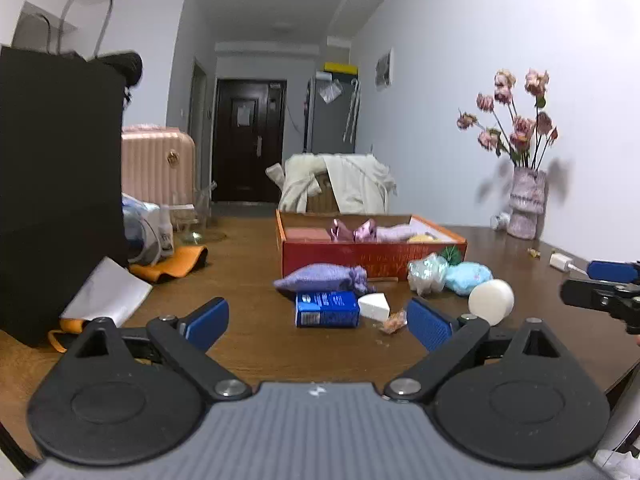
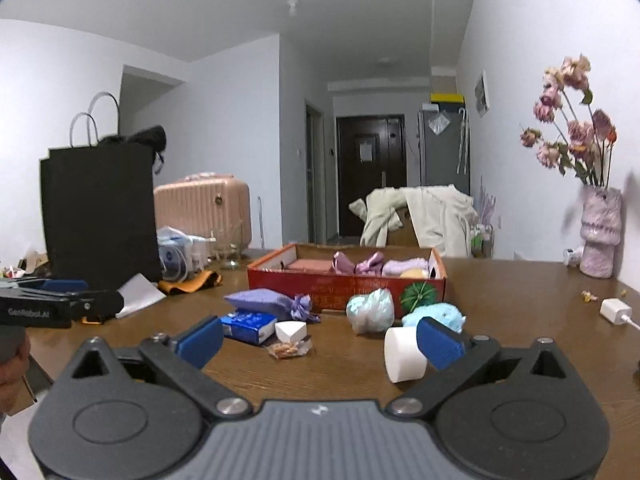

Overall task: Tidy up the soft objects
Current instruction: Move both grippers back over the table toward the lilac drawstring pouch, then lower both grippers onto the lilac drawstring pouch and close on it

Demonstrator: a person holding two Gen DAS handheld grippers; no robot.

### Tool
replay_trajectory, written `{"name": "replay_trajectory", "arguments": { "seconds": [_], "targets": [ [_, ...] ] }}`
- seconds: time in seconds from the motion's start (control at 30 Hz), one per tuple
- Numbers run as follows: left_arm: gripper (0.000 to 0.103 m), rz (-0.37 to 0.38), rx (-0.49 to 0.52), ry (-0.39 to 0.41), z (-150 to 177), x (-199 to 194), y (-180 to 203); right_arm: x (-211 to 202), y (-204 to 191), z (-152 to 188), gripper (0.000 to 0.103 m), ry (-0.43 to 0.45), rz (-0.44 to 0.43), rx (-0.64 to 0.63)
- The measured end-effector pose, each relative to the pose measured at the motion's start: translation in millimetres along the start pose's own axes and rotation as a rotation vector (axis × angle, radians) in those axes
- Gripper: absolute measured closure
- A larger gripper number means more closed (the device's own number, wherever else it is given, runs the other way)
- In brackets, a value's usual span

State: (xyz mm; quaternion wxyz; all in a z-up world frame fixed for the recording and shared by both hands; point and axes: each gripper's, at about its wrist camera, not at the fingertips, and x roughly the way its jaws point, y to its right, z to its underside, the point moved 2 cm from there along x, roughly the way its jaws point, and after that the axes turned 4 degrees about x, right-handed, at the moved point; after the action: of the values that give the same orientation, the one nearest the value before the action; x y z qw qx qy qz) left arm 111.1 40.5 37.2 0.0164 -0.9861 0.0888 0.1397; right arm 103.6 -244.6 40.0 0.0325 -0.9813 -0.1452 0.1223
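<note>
Left gripper – blue ribbed pads on black linkage arms, fingers spread wide, nothing between them; it hovers low over the glossy brown wood surface. Right gripper likewise released, fingers apart and empty; its right pad sits just in front of a white cylindrical sponge, contact not clear.

Soft items lie loose in front of the red cardboard box:
- lavender drawstring pouch – woven fabric, gathered neck, lying flat on its side, touching the blue rectangular pack in front of it.
- white wedge-shaped sponge, just right of the pack; a small crinkled snack wrapper near it.
- pale teal-white bundle in clear crinkly film, against the box's front wall.
- fluffy light-blue plush, rounded, beside the bundle; a green ribbed round item behind it, against the box.

Inside the box: pink flat block, shiny mauve satin pieces, fuzzy lilac cloth, something yellow at the right end.

Periphery: tall matte black paper bag w/ loop handles at left, knobbly pink vase of dried roses at right, white charger near it.
</note>
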Motion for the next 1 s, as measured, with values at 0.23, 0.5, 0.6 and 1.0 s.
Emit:
{"name": "replay_trajectory", "arguments": {
  "seconds": [0.23, 0.5, 0.6, 1.0],
  "targets": [
    [0.009, 0.036, -0.076, -0.064, -11.3, 58.0, -16.5, 71.4, -4.7, -12.9, 0.009, -0.059, -0.088, 0.087],
    [0.028, 0.071, -0.217, -0.151, -33.2, 173.3, -49.8, 213.7, -15.7, -38.9, 0.034, -0.194, -0.078, 0.128],
    [0.033, 0.076, -0.237, -0.222, -28.7, 207.8, -56.3, 264.7, -20.2, -36.7, 0.043, -0.266, -0.051, 0.104],
    [0.085, 0.198, -0.327, -0.291, -8.6, 234.0, -68.5, 315.6, -21.2, -9.5, 0.070, -0.381, -0.074, 0.128]
  ]
}}
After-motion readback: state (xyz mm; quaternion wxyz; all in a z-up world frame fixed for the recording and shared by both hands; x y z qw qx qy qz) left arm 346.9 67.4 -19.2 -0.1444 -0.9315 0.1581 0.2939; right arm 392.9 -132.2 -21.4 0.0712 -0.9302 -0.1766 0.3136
